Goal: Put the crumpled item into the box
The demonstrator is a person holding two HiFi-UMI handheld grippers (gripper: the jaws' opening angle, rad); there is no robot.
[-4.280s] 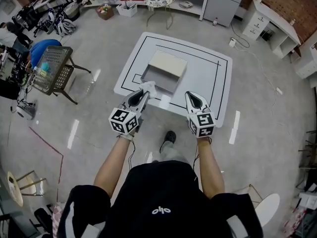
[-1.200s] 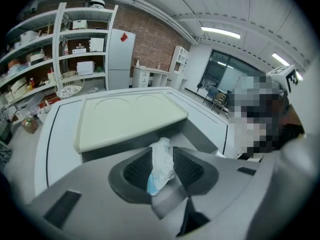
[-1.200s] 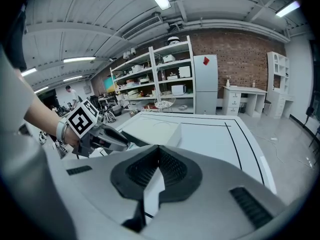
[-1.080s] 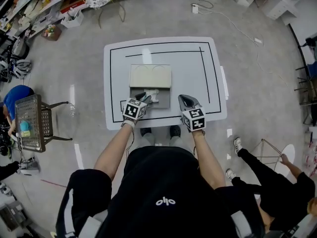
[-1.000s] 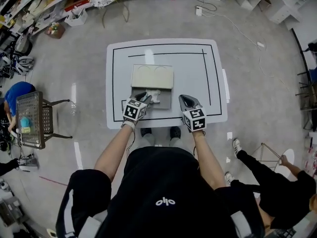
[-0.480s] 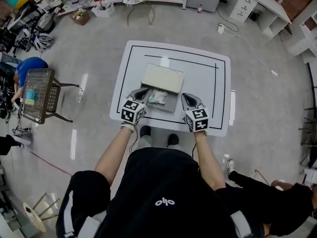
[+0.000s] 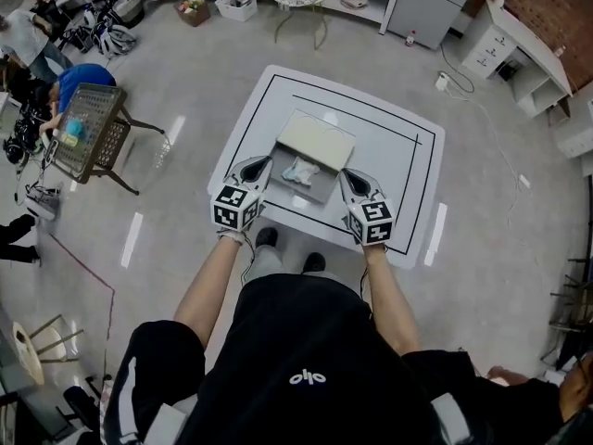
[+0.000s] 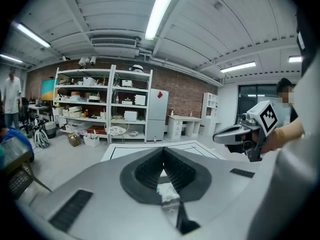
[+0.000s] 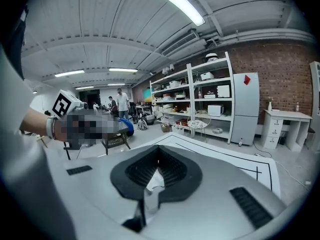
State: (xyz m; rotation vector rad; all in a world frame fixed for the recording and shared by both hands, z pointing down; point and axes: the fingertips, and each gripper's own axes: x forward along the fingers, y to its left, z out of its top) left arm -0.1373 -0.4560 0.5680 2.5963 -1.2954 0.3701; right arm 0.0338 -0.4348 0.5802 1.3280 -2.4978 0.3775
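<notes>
A white crumpled item [image 7: 298,169] lies inside the open grey box [image 7: 320,186], whose cream lid [image 7: 317,141] stands back. The box sits on a white table [image 7: 394,160] with black lines. My left gripper [image 7: 266,162] hangs just left of the box, above its near corner, with its jaws shut and empty. In the left gripper view the tips [image 8: 163,152] meet and the crumpled item [image 8: 168,192] shows below, through the gap behind them. My right gripper [image 7: 346,175] hovers at the box's right side, shut [image 9: 159,151] and holding nothing.
A wire basket stand [image 7: 91,126] stands on the floor at the left, with a person in blue [image 7: 76,85] beside it. Shelves [image 8: 98,103] and a white cabinet [image 8: 156,115] line the far wall. The holder's feet [image 7: 266,240] are at the table's near edge.
The left gripper has come up out of the box and back, leaving the crumpled item inside. Its jaws now stand shut. The right gripper has also lifted a little.
</notes>
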